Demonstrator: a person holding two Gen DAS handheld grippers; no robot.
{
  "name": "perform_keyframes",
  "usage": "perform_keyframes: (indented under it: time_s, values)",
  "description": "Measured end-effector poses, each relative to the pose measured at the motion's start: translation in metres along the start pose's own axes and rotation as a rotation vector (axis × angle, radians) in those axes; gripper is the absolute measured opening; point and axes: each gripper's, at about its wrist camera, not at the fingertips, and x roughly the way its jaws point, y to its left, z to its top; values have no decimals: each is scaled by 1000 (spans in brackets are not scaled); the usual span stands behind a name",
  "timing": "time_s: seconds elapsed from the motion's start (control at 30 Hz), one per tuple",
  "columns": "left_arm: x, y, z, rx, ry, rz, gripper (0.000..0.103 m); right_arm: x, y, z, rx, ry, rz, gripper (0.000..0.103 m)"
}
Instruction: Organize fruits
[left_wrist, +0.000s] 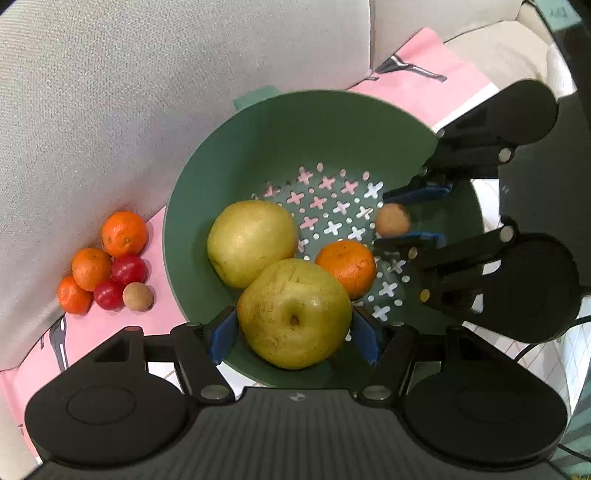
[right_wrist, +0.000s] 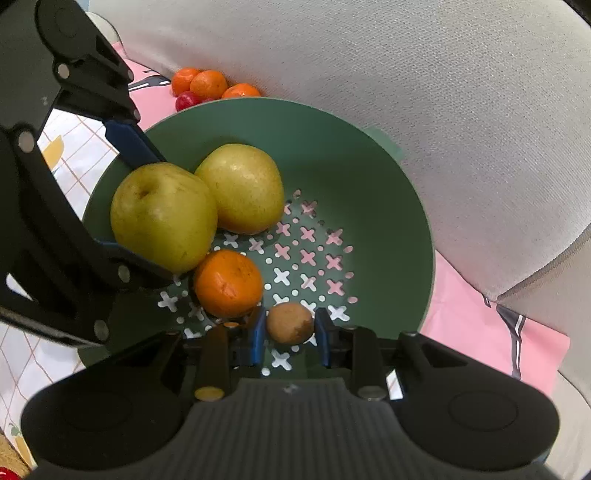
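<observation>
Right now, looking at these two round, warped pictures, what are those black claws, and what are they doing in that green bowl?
Each claw is a hand-held gripper with a camera looking along its fingers; there is no robot arm. One picture comes from the left gripper, the other from the right gripper. The left one straddles a yellow pear inside the green colander. The right one is closed on a small brown fruit. A second pear and a mandarin also lie in the colander. Outside, on the pink cloth, sits a cluster of mandarins and red fruits.
</observation>
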Motion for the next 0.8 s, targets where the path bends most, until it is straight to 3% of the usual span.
perform_keyframes:
  time_s: [0.63,0.8]
  values:
    - [-9,5,0,-11,-6,-1,80,-5,-4,0,25,-11,25,26]
    - [-20,8,0,-29,-44,0,79,-15,-7,-2,48,-31,12,33]
